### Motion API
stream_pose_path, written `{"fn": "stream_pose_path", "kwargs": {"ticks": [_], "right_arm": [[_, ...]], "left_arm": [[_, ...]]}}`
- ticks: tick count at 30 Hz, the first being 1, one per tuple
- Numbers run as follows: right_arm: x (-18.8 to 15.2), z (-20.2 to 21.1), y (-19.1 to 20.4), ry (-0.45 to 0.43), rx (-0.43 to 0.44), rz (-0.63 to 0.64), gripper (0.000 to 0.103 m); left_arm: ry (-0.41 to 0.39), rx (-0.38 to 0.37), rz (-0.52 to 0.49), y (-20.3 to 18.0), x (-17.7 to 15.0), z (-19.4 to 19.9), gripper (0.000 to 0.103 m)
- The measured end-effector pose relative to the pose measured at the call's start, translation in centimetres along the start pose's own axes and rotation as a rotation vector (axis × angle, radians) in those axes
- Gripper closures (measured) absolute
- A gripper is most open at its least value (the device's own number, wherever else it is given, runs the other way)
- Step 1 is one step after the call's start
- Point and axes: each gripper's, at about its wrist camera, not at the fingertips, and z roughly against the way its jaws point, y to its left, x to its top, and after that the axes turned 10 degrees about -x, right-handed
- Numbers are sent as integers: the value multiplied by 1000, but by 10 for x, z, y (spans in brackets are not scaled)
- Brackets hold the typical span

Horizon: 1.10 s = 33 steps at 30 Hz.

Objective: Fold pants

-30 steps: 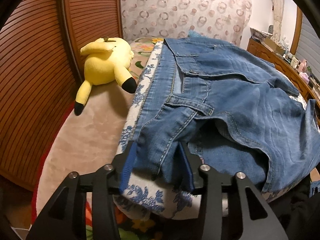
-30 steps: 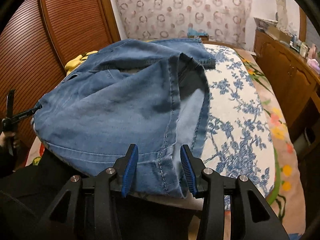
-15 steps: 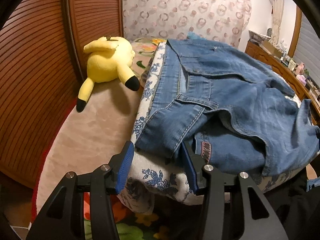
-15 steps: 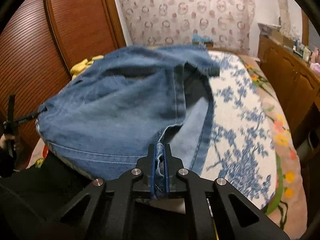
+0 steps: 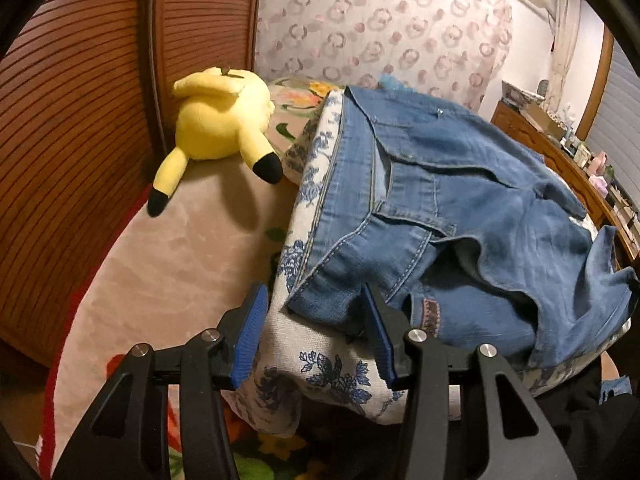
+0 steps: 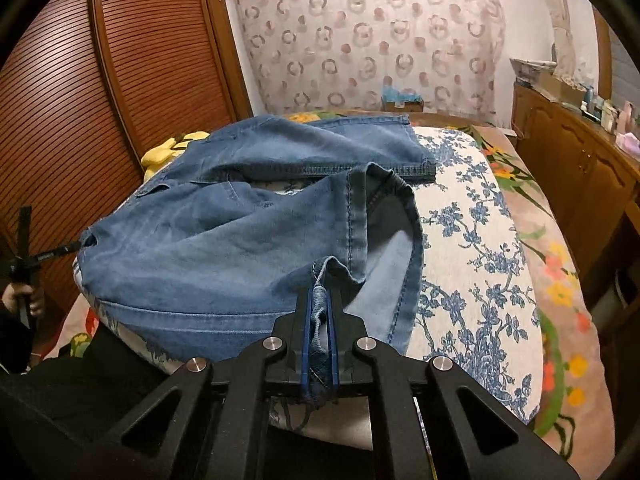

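The pants (image 6: 224, 248) lie rumpled across the bed (image 6: 480, 240), no neat fold made yet. The right tongs (image 6: 319, 320) are clamped on a hem edge at six o'clock; the left tongs (image 5: 312, 332) stand apart (waistband corner just ahead, ungripped), so folding has barely begun.

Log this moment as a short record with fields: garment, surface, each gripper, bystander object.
garment: blue jeans, rumpled, not yet folded
surface: floral bedspread
right gripper: shut on a jeans hem
left gripper: open, jeans waistband corner between its fingers, not pinched
bystander object: yellow plush toy lying beside the jeans by the wooden doors
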Motion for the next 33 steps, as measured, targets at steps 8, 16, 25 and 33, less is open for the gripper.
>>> {"fn": "stream_pose_path", "kwargs": {"ticks": [8, 16, 25, 33], "right_arm": [[4, -4, -5, -21, 20, -33, 96], [14, -9, -8, -59, 27, -31, 97], [33, -31, -13, -92, 24, -33, 97], [69, -39, -27, -178, -9, -39, 97]], "left_arm": [[-9, 35, -36, -7, -3, 1, 77], [-27, 64, -89, -17, 2, 8, 96], [-109, 53, -133, -37, 24, 35, 99], [-157, 33, -175, -49, 64, 32, 99]]}}
